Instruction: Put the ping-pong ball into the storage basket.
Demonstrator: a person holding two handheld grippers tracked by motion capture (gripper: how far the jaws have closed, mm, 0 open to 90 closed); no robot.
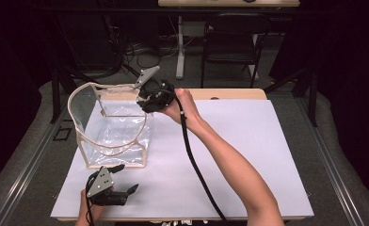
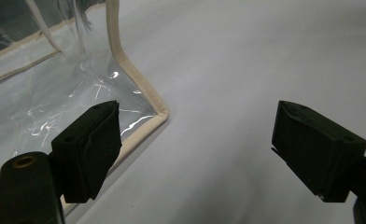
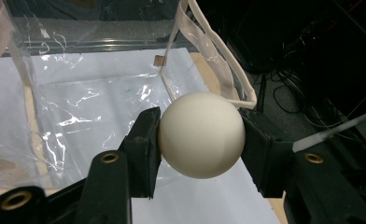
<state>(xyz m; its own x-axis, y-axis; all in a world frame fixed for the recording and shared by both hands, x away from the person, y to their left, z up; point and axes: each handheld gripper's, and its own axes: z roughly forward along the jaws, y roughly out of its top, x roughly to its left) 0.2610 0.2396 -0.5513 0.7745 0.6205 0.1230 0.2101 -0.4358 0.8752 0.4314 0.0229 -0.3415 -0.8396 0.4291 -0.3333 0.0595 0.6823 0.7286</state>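
Spreading wide under both tools, the white table (image 1: 248, 155) lies bare to the right of the left gripper (image 1: 126, 192), whose jaws stand apart and hold nothing. Just ahead of it stands the clear bag (image 1: 112, 136) with beige trim, mouth open. At the bag's far rim the right gripper (image 3: 200, 135) pinches a white ball (image 3: 201, 134).

1 white ball (image 3: 202, 134) – 1 clear bag (image 1: 112, 127) – 2 grippers: left (image 1: 126, 190), right (image 1: 147, 101).
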